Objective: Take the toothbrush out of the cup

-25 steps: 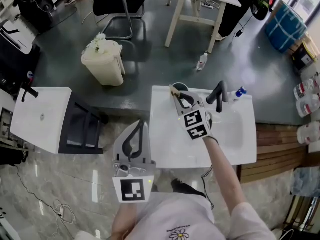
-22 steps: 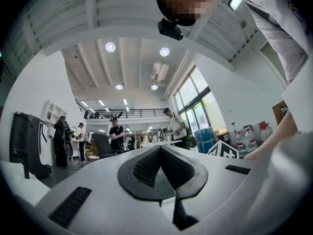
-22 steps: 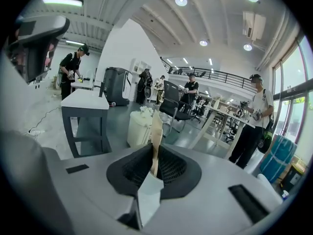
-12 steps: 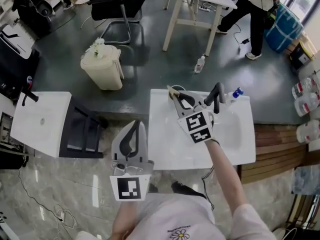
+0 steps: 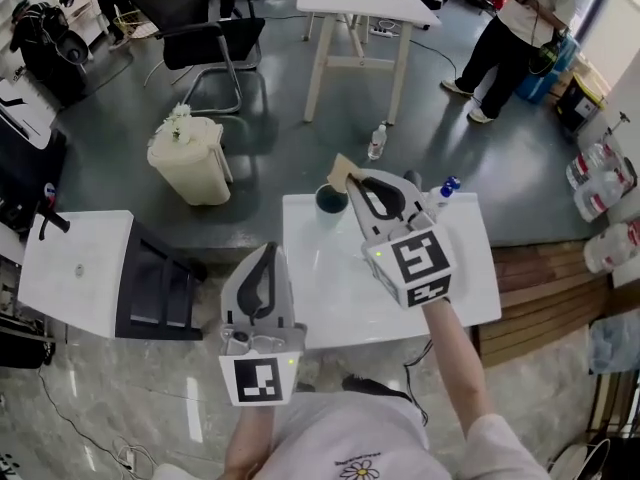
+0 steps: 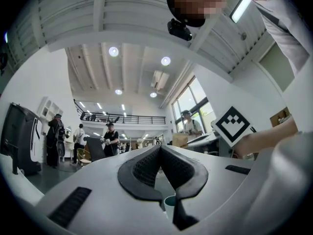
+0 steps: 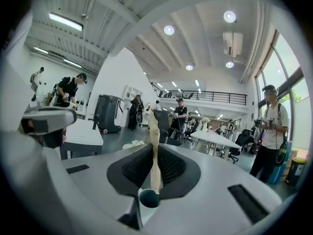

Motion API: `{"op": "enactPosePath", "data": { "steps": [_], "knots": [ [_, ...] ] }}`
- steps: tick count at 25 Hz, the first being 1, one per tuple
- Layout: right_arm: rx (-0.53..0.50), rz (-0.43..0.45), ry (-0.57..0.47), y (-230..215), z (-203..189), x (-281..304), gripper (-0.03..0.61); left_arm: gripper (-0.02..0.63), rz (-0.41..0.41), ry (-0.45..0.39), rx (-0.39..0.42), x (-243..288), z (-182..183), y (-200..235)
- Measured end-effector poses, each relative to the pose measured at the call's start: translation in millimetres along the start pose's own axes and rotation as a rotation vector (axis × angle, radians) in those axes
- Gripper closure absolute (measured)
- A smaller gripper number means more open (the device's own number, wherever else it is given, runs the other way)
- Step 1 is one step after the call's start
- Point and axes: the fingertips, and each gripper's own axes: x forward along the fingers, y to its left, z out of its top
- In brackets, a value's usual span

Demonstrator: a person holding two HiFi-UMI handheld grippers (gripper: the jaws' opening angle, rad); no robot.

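At the left edge of the head view stands a white cabinet (image 5: 70, 253), and a cream waste bin (image 5: 188, 163) sits on the grey floor up and to the right of it. My left gripper (image 5: 268, 253) hangs low in the frame, just off the left edge of the white table (image 5: 330, 298). Its jaws are pressed together at the tips with nothing between them.

Right of that, the dark teal cup (image 5: 330, 199) stands at the table's upper left corner. My right gripper (image 5: 355, 183) is raised over the table just beside the cup, and its jaws are clamped on the pale wooden toothbrush (image 5: 343, 171). The toothbrush's head pokes out past the jaw tips toward the upper left. In the right gripper view the handle runs upright between my pads, and its lower end sits right over the cup's mouth. I can't tell whether that end has cleared the rim.

Farther right, a blue-capped bottle (image 5: 446, 185) stands near the table's far edge. A person (image 5: 510, 23) is at the upper right of the frame.
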Motion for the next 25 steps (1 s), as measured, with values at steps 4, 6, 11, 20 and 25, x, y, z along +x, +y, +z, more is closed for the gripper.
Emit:
{"op": "enactPosePath", "data": {
  "steps": [4,6,11,20,25],
  "knots": [
    [-0.025,-0.063,-0.182,-7.9,51.2,-45.0,0.549,0.597,-0.035,-0.022,0.021,4.5,15.2,-16.5],
    [-0.001,-0.13,-0.255,-15.6,68.4,-71.6,0.549,0.597,-0.073,-0.014,0.1,8.4,18.7,-30.8],
    [0.037,-0.282,-0.332,-21.7,68.2,-131.9,0.55,0.597,-0.17,-0.024,0.196,14.0,25.0,-64.9],
    [0.138,-0.378,-0.386,3.8,42.5,-190.0,0.551,0.597,-0.274,-0.069,0.124,19.3,43.0,-105.3],
    [0.15,-0.42,-0.338,-0.6,21.9,-196.7,0.551,0.597,-0.302,-0.089,0.14,19.5,47.3,-115.8]
  ]
}}
